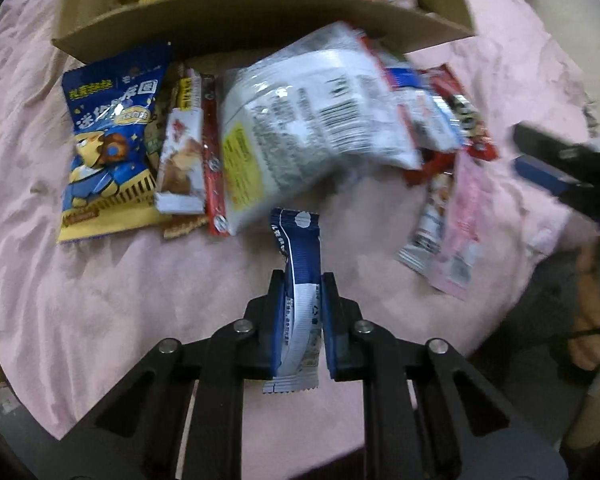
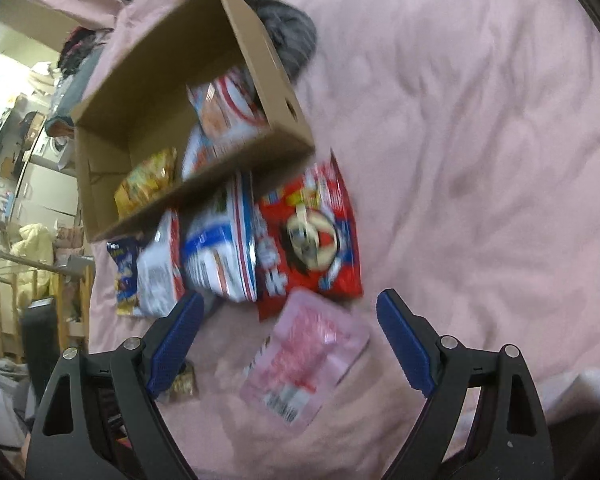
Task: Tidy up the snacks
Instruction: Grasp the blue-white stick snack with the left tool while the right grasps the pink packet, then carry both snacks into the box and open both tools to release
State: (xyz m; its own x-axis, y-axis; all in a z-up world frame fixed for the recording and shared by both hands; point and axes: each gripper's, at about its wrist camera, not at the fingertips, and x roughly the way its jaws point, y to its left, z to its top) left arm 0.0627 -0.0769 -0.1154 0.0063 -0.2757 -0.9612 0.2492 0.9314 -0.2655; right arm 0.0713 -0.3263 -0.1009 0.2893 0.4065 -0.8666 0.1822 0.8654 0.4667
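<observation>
Here, blue-white snack packet [image 1: 300, 280] between left hand-held gripper [image 1: 302, 284] fingers.

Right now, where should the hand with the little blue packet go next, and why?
Probably forward and up to the cardboard box, then let go. The left gripper is shut on the blue packet, the box already holds other snacks, and it sits just past the pile on the pink blanket. The right gripper is open, above a pink packet.
</observation>
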